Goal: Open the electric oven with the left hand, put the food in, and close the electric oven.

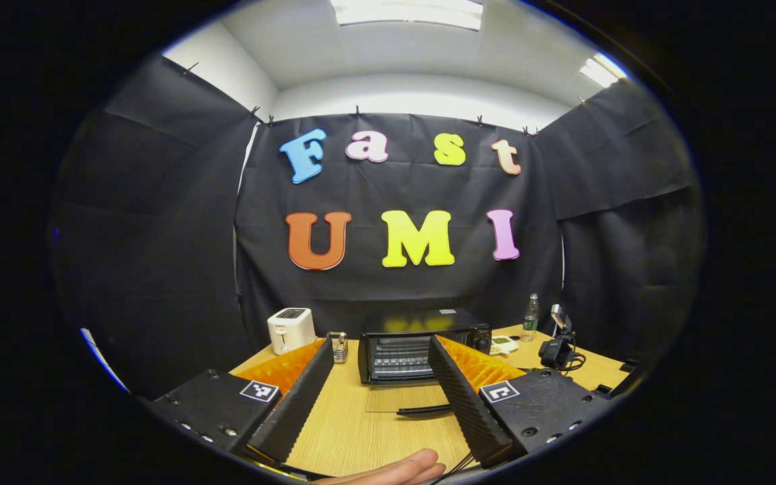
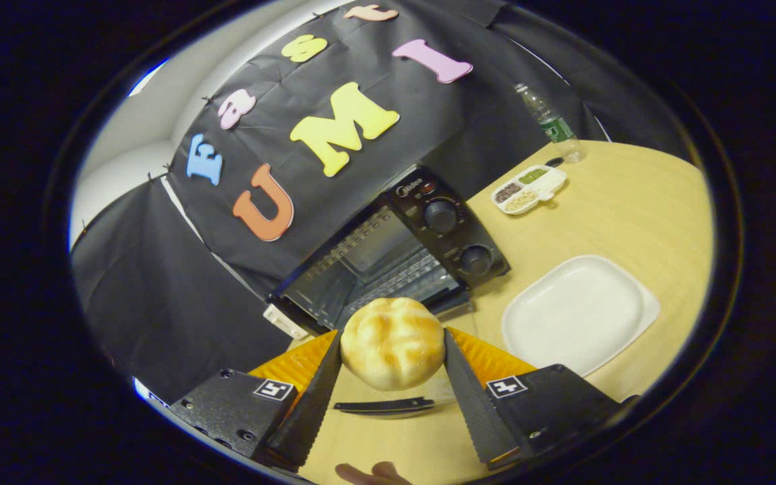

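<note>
left tongs [image 1: 378, 377]: spread, empty, level toward open oven [image 1: 422, 345] | right tongs [image 2: 391, 364]: tilted, clamping bun [image 2: 393, 342]

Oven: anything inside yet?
Door is down. Inside the oven a wire rack shows, bare. The bun is outside, clamped in the right gripper, hiding part of the cavity.

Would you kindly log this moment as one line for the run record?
oven: door down, open | right tongs: shut on bread roll, facing oven | left tongs: open, empty | plate: bare
</note>
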A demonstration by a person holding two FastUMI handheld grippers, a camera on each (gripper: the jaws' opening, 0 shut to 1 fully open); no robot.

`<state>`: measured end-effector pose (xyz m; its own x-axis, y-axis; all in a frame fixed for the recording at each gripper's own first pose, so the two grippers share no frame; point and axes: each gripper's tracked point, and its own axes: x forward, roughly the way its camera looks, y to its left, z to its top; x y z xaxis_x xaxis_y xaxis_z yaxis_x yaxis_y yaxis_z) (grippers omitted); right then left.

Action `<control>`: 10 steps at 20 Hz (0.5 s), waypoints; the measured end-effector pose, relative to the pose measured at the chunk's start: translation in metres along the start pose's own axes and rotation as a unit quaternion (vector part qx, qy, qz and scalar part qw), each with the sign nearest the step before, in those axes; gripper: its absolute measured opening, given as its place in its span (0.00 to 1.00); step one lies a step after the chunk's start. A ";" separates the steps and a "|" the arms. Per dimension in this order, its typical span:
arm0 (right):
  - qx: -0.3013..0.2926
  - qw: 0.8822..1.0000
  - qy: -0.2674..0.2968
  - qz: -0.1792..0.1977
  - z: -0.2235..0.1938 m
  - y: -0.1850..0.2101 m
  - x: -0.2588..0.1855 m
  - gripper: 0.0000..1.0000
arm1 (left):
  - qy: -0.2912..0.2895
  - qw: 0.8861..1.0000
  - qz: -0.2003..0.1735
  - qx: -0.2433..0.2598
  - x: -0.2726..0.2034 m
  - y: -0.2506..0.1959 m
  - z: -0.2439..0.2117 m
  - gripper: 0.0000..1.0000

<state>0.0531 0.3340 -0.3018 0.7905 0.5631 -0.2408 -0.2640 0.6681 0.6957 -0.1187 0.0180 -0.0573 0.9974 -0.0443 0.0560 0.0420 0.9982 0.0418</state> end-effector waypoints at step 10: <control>0.048 0.993 -0.078 -0.075 0.002 0.028 0.115 0.87 | 0.008 1.000 -0.009 -0.011 0.013 0.021 -0.011 0.93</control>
<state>0.1378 0.4164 -0.3092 0.8950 0.3729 -0.2446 -0.0879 0.6852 0.7230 -0.1041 0.0390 -0.0664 0.9973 -0.0614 0.0391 0.0607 0.9979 0.0205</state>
